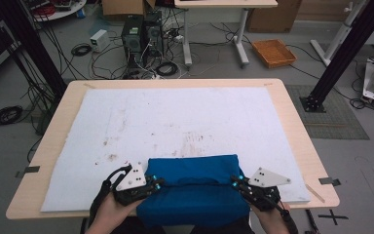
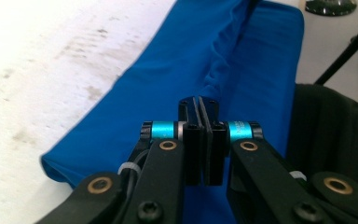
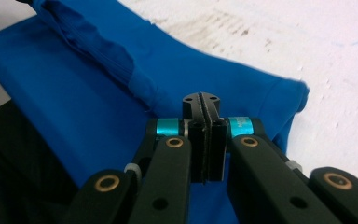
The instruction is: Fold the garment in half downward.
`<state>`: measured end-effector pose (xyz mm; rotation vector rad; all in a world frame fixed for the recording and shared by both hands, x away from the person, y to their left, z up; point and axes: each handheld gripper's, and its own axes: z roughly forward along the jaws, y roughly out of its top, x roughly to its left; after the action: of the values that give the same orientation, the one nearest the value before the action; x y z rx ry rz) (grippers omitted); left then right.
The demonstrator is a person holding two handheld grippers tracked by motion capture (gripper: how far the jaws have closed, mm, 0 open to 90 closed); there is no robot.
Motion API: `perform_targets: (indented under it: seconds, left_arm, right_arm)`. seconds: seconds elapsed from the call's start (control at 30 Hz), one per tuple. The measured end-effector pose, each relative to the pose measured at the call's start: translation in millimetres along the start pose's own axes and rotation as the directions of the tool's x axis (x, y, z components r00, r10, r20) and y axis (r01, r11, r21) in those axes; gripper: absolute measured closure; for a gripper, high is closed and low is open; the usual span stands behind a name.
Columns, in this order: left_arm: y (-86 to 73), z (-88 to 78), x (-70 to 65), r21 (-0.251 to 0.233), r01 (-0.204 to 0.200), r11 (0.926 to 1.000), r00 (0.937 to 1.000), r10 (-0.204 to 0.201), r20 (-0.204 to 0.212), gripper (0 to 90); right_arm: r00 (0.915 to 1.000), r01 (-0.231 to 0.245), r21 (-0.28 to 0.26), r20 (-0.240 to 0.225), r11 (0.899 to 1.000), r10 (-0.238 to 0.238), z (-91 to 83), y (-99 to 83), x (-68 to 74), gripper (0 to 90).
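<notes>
A blue cloth (image 1: 195, 190) lies folded at the near edge of the white mat (image 1: 175, 122), and its front part hangs over the table's front edge. A raised fold runs across it from one gripper to the other. My left gripper (image 1: 159, 184) is at the cloth's left side. In the left gripper view, the left gripper (image 2: 199, 103) has its jaws pressed together where the fold of the cloth (image 2: 168, 70) ends. My right gripper (image 1: 234, 183) is at the cloth's right side. The right gripper view shows the right gripper (image 3: 201, 100) shut on the same ridge of the cloth (image 3: 74, 102).
The stained mat covers most of the wooden table (image 1: 297, 136). Beyond the table, the floor holds computer towers (image 1: 141, 34), cables and an orange tray (image 1: 273, 52). Black frame posts (image 1: 341, 58) stand at both sides. Dark clothing (image 2: 335, 135) is just below the table's front edge.
</notes>
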<state>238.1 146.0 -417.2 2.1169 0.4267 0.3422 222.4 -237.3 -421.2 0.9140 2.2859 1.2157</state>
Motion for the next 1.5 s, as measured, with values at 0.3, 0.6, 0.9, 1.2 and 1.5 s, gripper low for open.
perform_targets:
  seconds: [0.3, 0.6, 0.9, 1.2, 1.5]
  left_arm:
    - [-9.5, 2.2, -13.4, 0.063, -0.042, 0.9971, 0.9991, 0.042, 0.007, 84.4]
    - [-6.5, -8.0, 0.7, -0.010, 0.024, 0.9997, 0.9974, -0.025, -0.068, 60.3]
    - [-8.7, 11.9, 75.2, -0.063, 0.290, 0.9550, 0.9431, -0.296, -0.151, 56.0]
    - [-22.7, 24.8, 79.7, 0.032, 0.322, 0.9462, 0.9349, -0.312, -0.169, 60.5]
    - [-23.8, 21.5, 81.8, -0.030, 0.385, 0.9224, 0.9099, -0.385, -0.154, 52.5]
  right_arm:
    - [0.9999, 0.001, 0.032, -0.013, 0.999, 0.000, -1.4, -13.9, 8.6, 88.4]
    - [0.9986, -0.035, -0.033, 0.039, 0.999, 0.036, -12.2, -6.6, -5.1, 76.2]
    - [0.9544, -0.294, -0.030, 0.045, 0.955, 0.295, 30.5, 13.9, -66.7, 61.9]
    - [0.9630, -0.259, 0.021, 0.081, 0.966, 0.257, 37.1, 2.4, -75.8, 90.0]
    - [0.9318, -0.363, -0.061, -0.005, 0.930, 0.363, 31.8, 6.1, -81.6, 63.2]
